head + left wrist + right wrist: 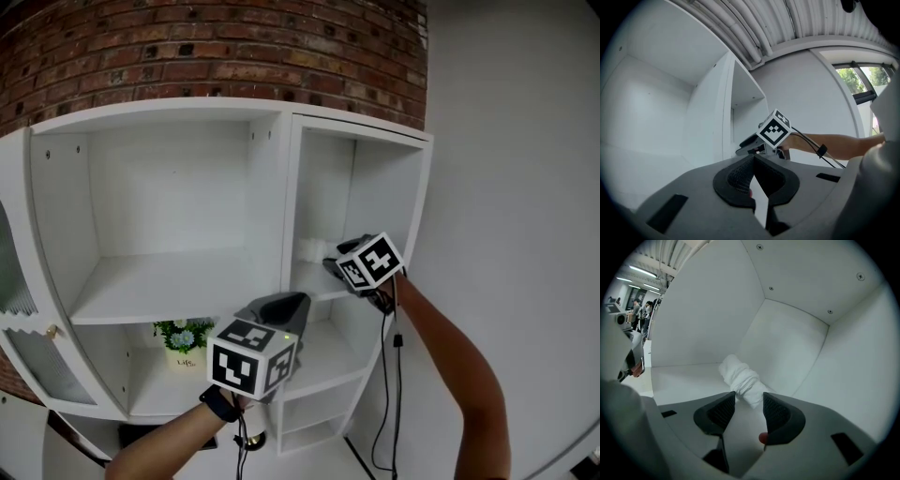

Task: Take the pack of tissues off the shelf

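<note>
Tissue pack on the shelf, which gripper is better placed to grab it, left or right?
Right. The right gripper reaches into the shelf, jaws apart, with the tissue pack at their tips. The left gripper is shut, outside the shelf.

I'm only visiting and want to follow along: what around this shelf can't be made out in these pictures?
Pack of tissues: head view, its near end is behind the right hand-held gripper.
Flower pot: head view, print too small to read.
Dark thing at the shelf's bottom: head view, mostly behind the left arm.
People: right gripper view, tiny at the left edge.
</note>
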`<state>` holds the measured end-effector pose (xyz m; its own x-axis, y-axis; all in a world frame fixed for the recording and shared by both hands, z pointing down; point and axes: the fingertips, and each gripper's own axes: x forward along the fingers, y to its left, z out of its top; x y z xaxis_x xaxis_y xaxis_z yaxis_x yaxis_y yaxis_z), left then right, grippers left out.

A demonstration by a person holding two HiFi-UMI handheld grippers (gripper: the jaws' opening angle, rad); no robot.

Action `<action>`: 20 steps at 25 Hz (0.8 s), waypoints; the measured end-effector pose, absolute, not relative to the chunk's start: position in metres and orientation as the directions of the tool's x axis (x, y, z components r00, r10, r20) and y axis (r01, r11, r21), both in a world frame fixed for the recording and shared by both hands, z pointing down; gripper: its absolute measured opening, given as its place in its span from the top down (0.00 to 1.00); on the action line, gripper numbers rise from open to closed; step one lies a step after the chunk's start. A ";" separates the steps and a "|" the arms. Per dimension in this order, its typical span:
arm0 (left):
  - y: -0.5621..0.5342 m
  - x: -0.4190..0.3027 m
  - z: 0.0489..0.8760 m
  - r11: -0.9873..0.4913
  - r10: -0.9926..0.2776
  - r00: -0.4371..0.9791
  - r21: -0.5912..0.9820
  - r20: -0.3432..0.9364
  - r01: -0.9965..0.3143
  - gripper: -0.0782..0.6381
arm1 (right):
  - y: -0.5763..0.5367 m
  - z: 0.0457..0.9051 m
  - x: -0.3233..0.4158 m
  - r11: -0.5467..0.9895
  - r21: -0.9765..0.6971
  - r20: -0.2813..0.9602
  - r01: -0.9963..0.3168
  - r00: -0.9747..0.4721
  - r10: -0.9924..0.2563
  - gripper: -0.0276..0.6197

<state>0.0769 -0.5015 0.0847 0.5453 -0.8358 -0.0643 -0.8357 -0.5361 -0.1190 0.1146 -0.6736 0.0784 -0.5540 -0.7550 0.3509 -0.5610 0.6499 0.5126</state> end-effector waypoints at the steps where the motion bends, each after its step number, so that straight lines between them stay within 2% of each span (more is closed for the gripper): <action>1: -0.502 0.077 0.085 -0.535 -0.836 0.544 -0.121 -0.064 -0.836 0.87 | -0.674 0.079 0.114 0.651 0.514 0.354 -0.559 -0.553 -0.754 0.67; 4: -0.503 0.075 0.087 -0.532 -0.838 0.541 -0.117 -0.063 -0.838 0.87 | -0.674 0.081 0.114 0.649 0.528 0.363 -0.548 -0.545 -0.756 0.73; 20: -0.497 0.065 0.090 -0.530 -0.841 0.538 -0.109 -0.063 -0.841 0.87 | -0.675 0.089 0.113 0.625 0.603 0.405 -0.497 -0.484 -0.776 0.91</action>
<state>0.0655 -0.4968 0.0902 0.5379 -0.8406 -0.0634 -0.8410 -0.5300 -0.1087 0.1133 -0.6746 0.0890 -0.4840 -0.7757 0.4050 -0.4967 0.6245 0.6027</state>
